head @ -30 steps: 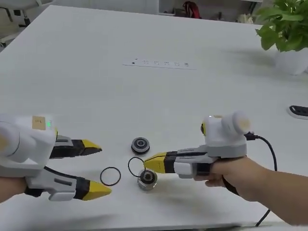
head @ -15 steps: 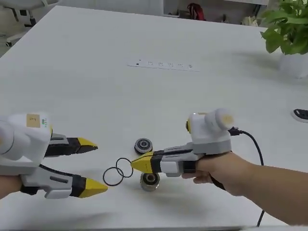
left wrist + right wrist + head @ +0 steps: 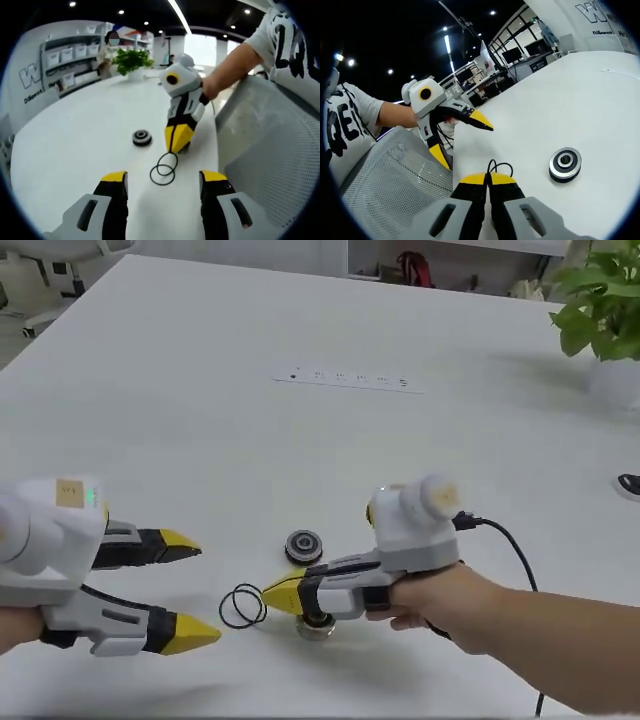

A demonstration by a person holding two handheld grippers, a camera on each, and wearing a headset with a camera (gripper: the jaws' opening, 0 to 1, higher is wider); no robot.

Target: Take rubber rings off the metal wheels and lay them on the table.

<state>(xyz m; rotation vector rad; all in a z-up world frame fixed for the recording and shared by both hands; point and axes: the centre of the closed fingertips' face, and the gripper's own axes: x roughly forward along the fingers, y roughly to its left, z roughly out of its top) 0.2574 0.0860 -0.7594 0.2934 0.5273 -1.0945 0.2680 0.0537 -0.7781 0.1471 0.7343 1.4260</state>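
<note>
Your right hand-held gripper [image 3: 272, 597] pinches a rubber ring [image 3: 243, 606] by its edge; it looks light and floppy. Your left hand-held gripper [image 3: 205, 589] stands wide.

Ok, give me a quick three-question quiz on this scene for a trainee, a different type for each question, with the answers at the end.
1. True or false: the left gripper has its jaws open.
2. Multiple choice: the right gripper is shut on A) a rubber ring, B) a plant leaf, C) a power cable.
3. Fill in: the metal wheel lying just beyond the right gripper is touched by ___ gripper.
Key: 1 true; 2 A; 3 neither.
</note>
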